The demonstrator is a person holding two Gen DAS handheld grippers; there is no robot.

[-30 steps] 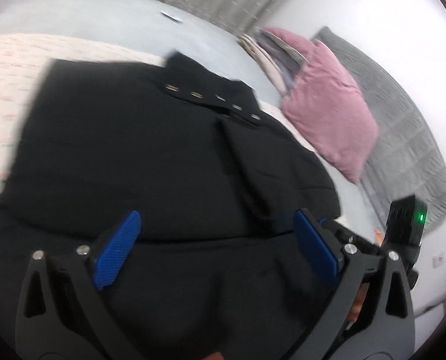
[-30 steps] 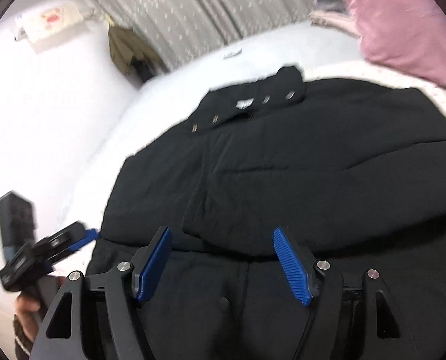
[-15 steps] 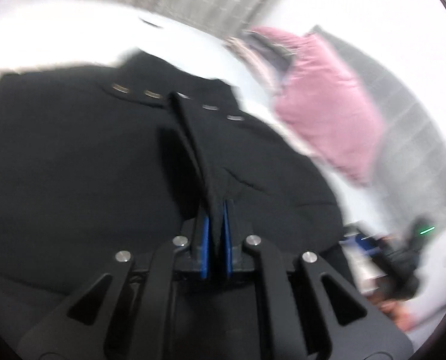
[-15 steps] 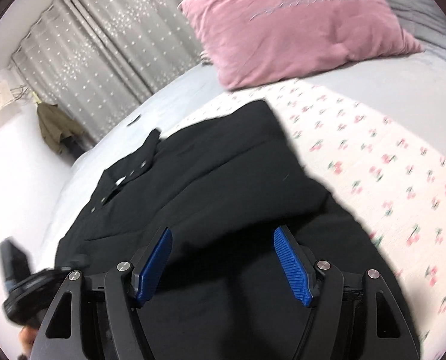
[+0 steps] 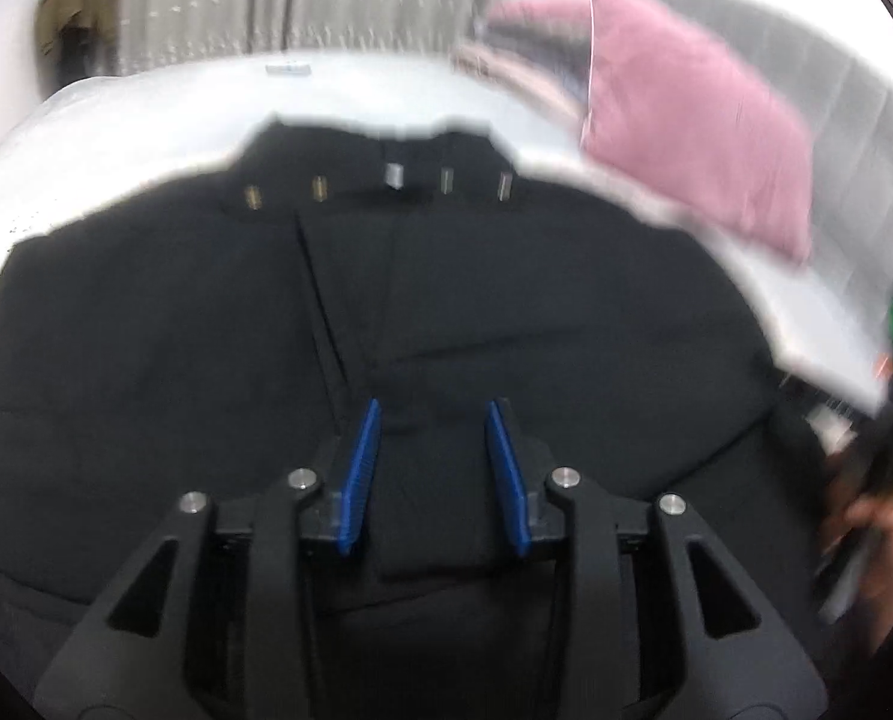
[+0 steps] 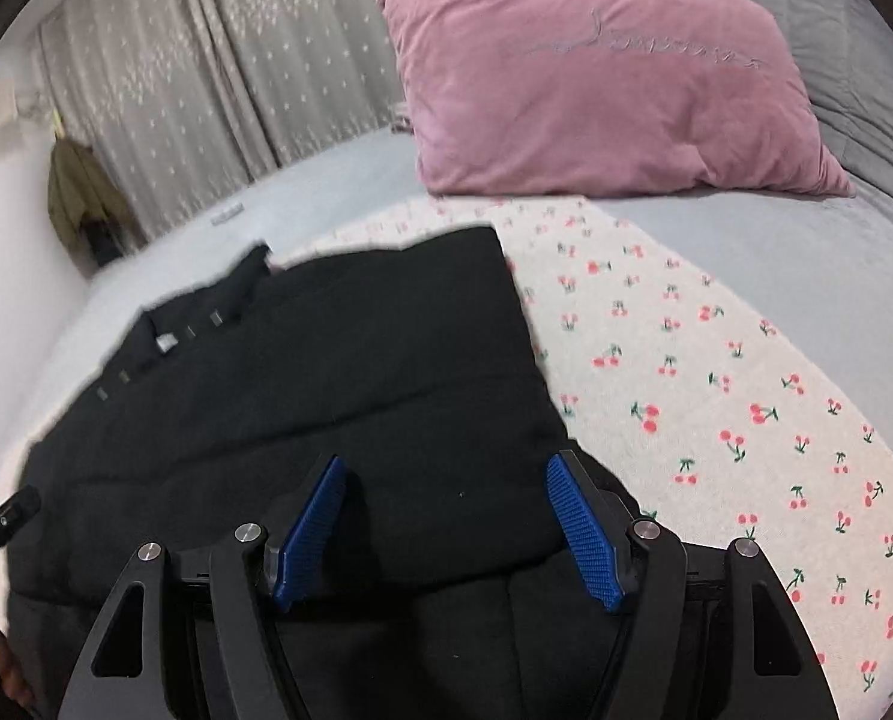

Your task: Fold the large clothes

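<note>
Lying spread on the cherry-print sheet (image 6: 716, 372) of the bed (image 6: 806, 252), the black jacket (image 5: 176, 330) has its collar toward the curtained far edge. We are opening our left gripper (image 5: 433, 420); a sleeve cuff sits between its jaws, unpressed. Our right gripper (image 6: 446, 480) gapes wide over a folded hem, gripping nothing. A pink pillow (image 6: 596, 78) rests near the headboard edge.
</note>
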